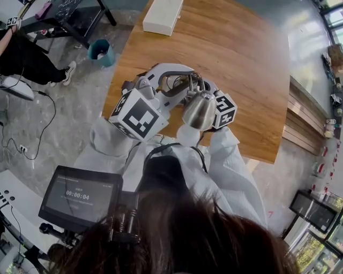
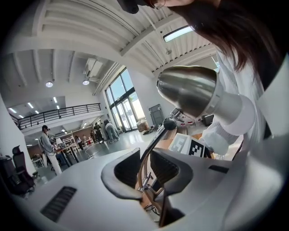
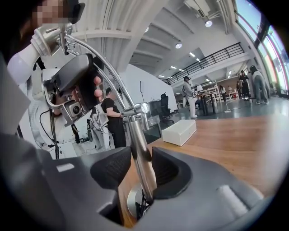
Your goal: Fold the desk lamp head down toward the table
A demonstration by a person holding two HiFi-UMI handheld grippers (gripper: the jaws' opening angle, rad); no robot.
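A metal desk lamp stands near the front edge of the wooden table point(image 1: 252, 80). Its shiny cone-shaped head point(image 1: 199, 111) hangs from a curved arm point(image 1: 176, 75). My left gripper point(image 2: 145, 159) straddles the thin arm rod point(image 2: 153, 140); the rod lies against one pad, with a gap to the other. The lamp head point(image 2: 192, 90) looms just above and to the right. My right gripper point(image 3: 141, 169) is closed around the thick upright lamp post point(image 3: 137, 149), just above the round base point(image 3: 133, 200). In the head view both grippers sit beside the lamp, the left point(image 1: 161, 88) and the right point(image 1: 206, 91).
A white box point(image 1: 162, 16) lies at the table's far end and also shows in the right gripper view point(image 3: 179, 131). A teal bin point(image 1: 100, 52) stands on the floor left of the table. A seated person point(image 1: 27, 59) and cables are farther left. A small screen point(image 1: 80, 195) sits close to me.
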